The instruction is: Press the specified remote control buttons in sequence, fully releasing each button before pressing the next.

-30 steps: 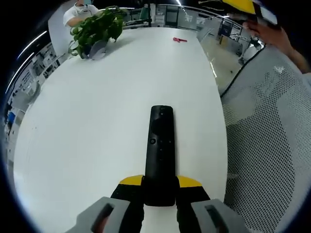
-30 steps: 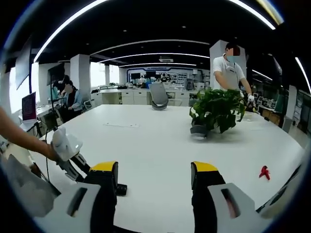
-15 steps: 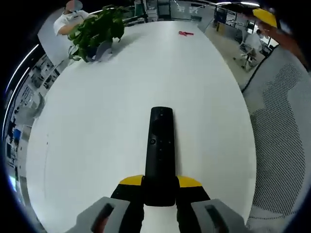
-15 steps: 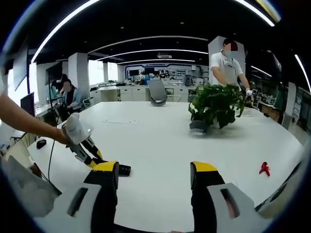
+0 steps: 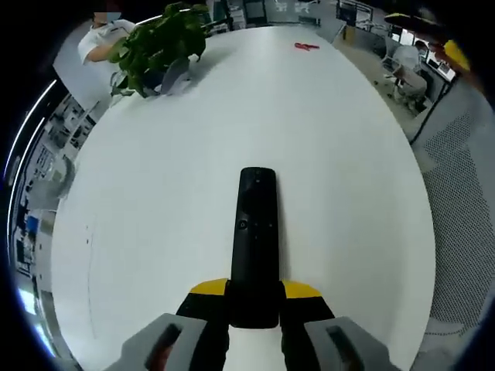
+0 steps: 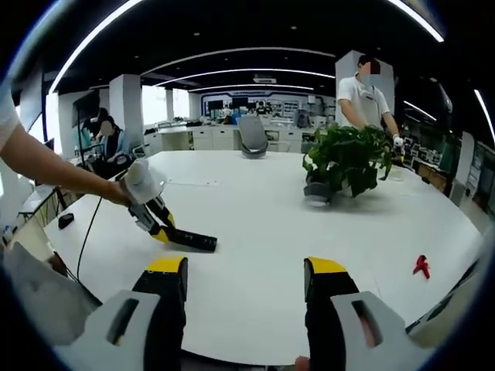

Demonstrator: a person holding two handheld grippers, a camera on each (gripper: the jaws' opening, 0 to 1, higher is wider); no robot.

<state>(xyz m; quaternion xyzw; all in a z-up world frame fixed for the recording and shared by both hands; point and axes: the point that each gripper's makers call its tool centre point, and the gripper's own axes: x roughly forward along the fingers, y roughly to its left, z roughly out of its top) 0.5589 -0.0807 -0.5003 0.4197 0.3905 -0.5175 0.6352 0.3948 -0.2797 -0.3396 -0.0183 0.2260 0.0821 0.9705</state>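
A long black remote control point(image 5: 254, 232) sticks forward out of my left gripper point(image 5: 254, 296), whose yellow-tipped jaws are shut on its near end, above the white table point(image 5: 155, 201). Small buttons show on its top face. In the right gripper view the same remote point(image 6: 191, 240) hangs over the table at the left, held by the left gripper point(image 6: 158, 229) with a person's arm behind it. My right gripper point(image 6: 246, 280) stands open near the table's front edge, nothing between its jaws, to the right of the remote and apart from it.
A potted green plant point(image 6: 345, 165) point(image 5: 157, 48) stands on the far side of the table, with a person point(image 6: 363, 104) behind it. A small red object point(image 6: 421, 267) point(image 5: 306, 46) lies near the table's edge. Office chairs and desks are beyond.
The left gripper has carried the remote farther in over the table and higher. In the right gripper view it has moved right, and the whole remote now shows.
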